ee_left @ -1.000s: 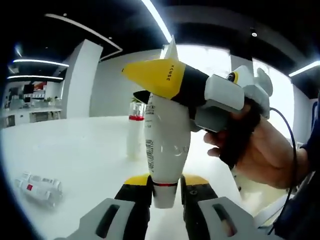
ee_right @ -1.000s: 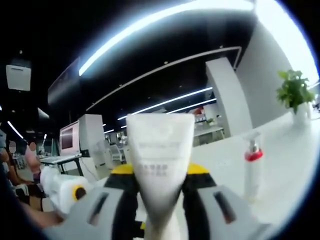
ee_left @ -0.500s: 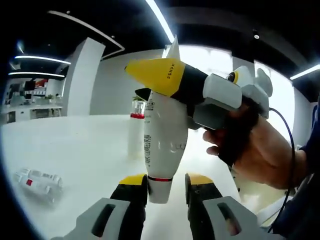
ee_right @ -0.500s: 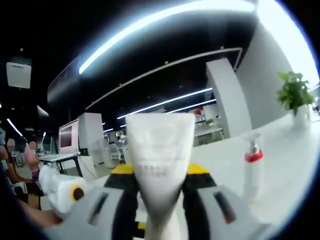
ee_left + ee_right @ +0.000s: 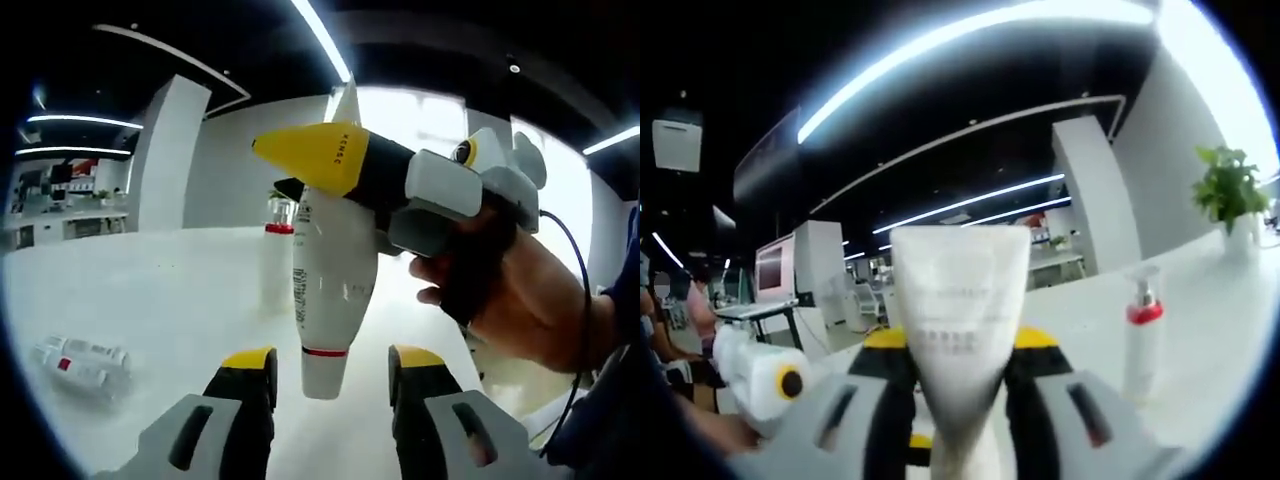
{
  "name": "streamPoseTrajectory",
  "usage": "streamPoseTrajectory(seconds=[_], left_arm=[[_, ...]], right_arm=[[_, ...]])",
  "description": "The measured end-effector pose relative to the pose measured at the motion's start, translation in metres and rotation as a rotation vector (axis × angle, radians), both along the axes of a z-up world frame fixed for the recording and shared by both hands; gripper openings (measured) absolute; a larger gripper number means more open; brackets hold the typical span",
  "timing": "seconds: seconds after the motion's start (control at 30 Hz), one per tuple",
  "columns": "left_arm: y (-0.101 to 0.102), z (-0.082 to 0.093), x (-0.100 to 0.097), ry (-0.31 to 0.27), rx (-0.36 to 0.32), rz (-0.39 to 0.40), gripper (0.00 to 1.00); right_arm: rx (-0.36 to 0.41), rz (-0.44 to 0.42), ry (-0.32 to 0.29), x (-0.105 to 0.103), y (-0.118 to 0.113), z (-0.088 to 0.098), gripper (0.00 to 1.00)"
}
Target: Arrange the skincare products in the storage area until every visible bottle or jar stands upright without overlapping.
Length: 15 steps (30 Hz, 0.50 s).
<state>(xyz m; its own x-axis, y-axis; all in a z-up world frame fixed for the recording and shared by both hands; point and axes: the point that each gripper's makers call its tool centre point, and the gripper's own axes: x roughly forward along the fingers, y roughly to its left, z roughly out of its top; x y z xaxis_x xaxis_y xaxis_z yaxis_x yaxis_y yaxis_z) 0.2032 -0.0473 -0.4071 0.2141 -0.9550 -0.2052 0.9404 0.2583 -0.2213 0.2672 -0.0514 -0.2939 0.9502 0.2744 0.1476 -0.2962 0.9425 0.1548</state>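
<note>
The white tube [image 5: 332, 285] is held cap-down, long axis upright, above the tabletop [image 5: 150, 290], clamped near its crimped end by the right gripper [image 5: 325, 160]. The left gripper [image 5: 328, 375] sits below, fingers [image 5: 248, 365] spread apart, cap between them untouched.

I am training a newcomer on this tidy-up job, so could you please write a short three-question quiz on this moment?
1. True or false: the left gripper is clamped on the white tube.
2. Which gripper holds the tube? A) the left gripper B) the right gripper C) both
3. Fill in: the small bottles on the white table, at the left of the left gripper view, are ____ (upright / lying down).

Key:
1. False. Its jaws stand open on either side of the tube's cap end.
2. B. It grips the tube near its flat crimped end.
3. Lying down. The red-collared pump bottle stands upright.
</note>
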Motion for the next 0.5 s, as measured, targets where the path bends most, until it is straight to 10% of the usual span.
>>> streamPoseTrajectory(seconds=[0.5], left_arm=[[0.025,0.007,0.005,-0.021,-0.018,0.043,0.61]], right_arm=[[-0.006,-0.006,0.006,-0.001,0.0,-0.003,0.33]])
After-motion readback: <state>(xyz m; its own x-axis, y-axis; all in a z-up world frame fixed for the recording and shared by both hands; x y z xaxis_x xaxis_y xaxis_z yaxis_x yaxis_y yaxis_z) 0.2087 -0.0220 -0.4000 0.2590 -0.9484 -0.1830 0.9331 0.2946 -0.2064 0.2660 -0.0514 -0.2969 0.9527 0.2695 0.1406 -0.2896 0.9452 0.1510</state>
